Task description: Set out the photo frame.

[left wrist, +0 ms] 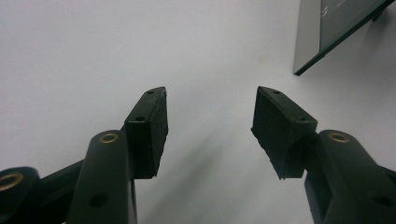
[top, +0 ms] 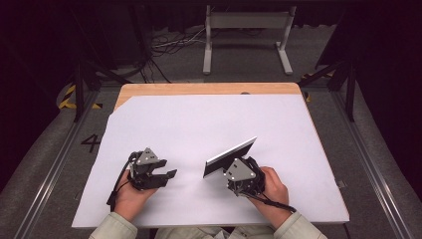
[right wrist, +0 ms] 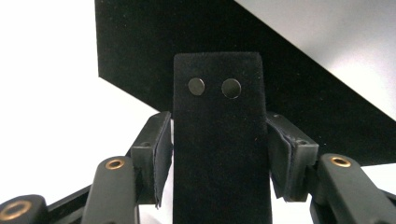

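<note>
Black-backed picture frame (top: 230, 157) (silver edge, tilted) by its velvet stand (right wrist: 219, 140) in clenched right gripper (right wrist: 219, 156)

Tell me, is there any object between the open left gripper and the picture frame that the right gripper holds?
Nothing visible. Bare white sheet lies between the left gripper and the picture frame. The right gripper holds its black stand.

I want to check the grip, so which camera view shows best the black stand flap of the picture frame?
The right gripper view: the stand flap sits close up between the right gripper's fingers, its two rivets clear. The high view shows the picture frame tilted on the table, the flap hidden. The left gripper view shows a frame corner.
</note>
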